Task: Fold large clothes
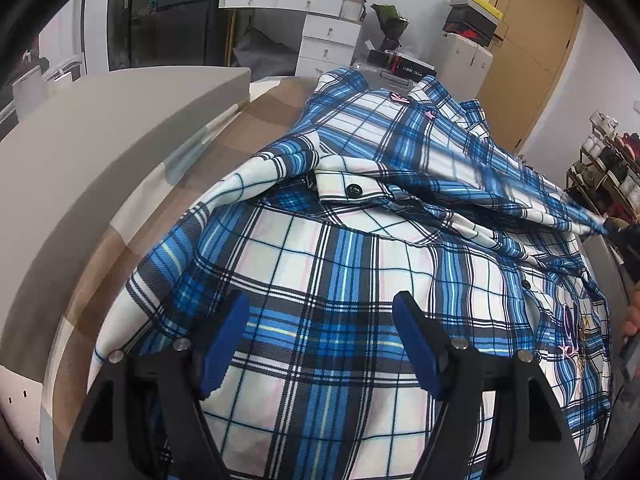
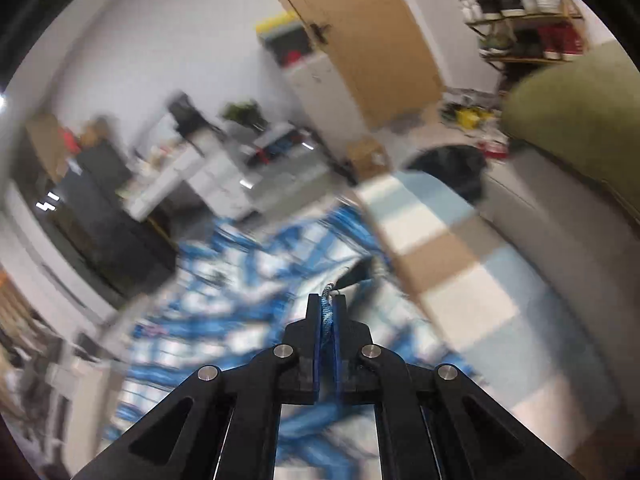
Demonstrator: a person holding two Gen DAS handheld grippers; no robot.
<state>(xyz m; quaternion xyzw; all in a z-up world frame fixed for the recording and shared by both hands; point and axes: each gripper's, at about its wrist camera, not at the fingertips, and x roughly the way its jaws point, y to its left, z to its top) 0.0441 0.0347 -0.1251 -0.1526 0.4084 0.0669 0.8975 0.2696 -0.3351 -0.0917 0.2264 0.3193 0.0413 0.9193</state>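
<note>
The left wrist view is sharp and shows the whole plaid shirt (image 1: 360, 240) spread over a bed (image 1: 120, 216) covered in a brown, white and pale blue checked sheet. The left gripper (image 1: 320, 344) hovers just above the lower part of the shirt, its blue-padded fingers (image 1: 224, 336) wide apart and holding nothing. At the far right edge of that view the right gripper (image 1: 624, 236) pulls a stretch of the cloth taut into a raised ridge.

The right wrist view is heavily blurred, yet it alone shows the grip up close: the right gripper (image 2: 328, 312) is clamped on a thin bunch of blue and white fabric squeezed between its fingers.

The shirt is blue, white and black check with thin pink and yellow lines, a dark button (image 1: 354, 189) on a folded cuff, and its collar (image 1: 400, 98) at the far end.
</note>
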